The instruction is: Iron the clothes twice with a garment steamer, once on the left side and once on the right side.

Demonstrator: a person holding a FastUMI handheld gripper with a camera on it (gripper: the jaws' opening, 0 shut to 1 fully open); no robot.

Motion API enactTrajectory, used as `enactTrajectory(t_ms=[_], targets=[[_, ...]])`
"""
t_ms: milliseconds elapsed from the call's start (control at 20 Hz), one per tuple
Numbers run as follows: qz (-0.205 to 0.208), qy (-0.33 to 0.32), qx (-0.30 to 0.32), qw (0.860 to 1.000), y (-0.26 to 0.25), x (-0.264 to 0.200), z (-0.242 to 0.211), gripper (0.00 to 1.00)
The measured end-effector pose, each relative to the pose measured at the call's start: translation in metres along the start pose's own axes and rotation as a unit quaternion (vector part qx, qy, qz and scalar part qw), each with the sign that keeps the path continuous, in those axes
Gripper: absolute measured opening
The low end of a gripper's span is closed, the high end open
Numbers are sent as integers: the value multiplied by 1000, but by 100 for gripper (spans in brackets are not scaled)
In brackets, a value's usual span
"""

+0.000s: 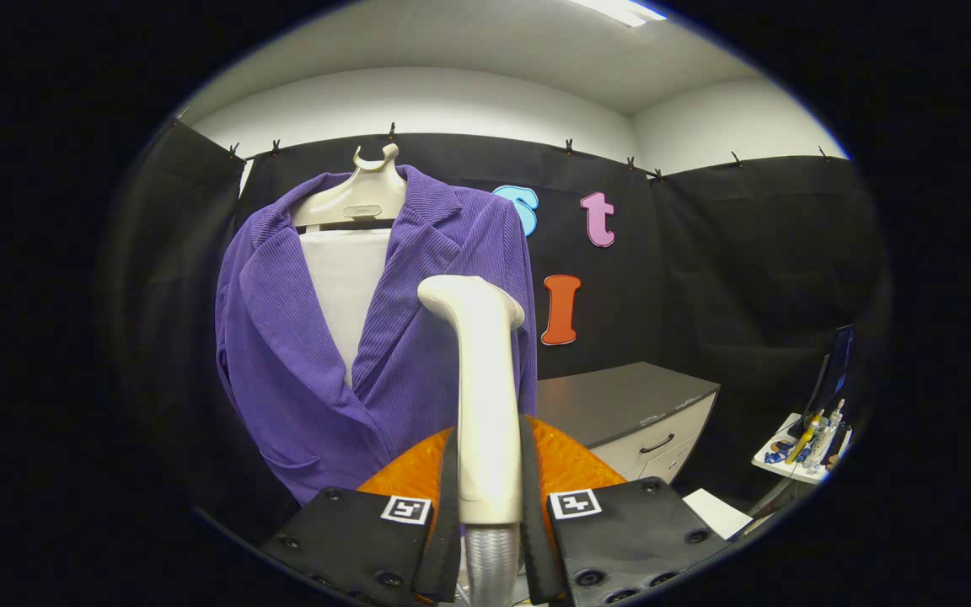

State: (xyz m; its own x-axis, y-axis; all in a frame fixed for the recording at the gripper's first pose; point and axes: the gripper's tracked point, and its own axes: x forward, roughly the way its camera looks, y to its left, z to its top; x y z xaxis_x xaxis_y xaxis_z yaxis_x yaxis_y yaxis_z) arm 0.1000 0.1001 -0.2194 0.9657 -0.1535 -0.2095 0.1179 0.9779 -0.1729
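Observation:
A purple corduroy jacket [300, 337] hangs on a cream hanger [359, 198] over a white board, in front of the black cloth wall. My gripper [490, 480] is shut on the cream handle of the garment steamer [481, 371], both fingers pressing its sides. The steamer stands upright between the fingers, its head bent toward the jacket's right front panel, close to the fabric; I cannot tell whether it touches. A ribbed grey hose [491, 561] leaves the handle's lower end.
A grey cabinet [629, 405] with white drawers stands to the right of the jacket. Further right, a small white table [802, 451] carries bottles and small items beside a dark screen. A white sheet [717, 512] lies low near the right finger.

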Motion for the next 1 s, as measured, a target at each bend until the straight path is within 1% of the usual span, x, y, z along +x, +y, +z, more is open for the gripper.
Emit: enactTrajectory(t_ms=[250, 500, 800, 1000], targets=[[-3, 23, -3, 1000, -4, -3, -33, 38], [-3, 60, -16, 998, -10, -4, -71, 38], [-4, 112, -19, 994, -14, -4, -124, 38], [-5, 133, -22, 991, -20, -5, -150, 38]])
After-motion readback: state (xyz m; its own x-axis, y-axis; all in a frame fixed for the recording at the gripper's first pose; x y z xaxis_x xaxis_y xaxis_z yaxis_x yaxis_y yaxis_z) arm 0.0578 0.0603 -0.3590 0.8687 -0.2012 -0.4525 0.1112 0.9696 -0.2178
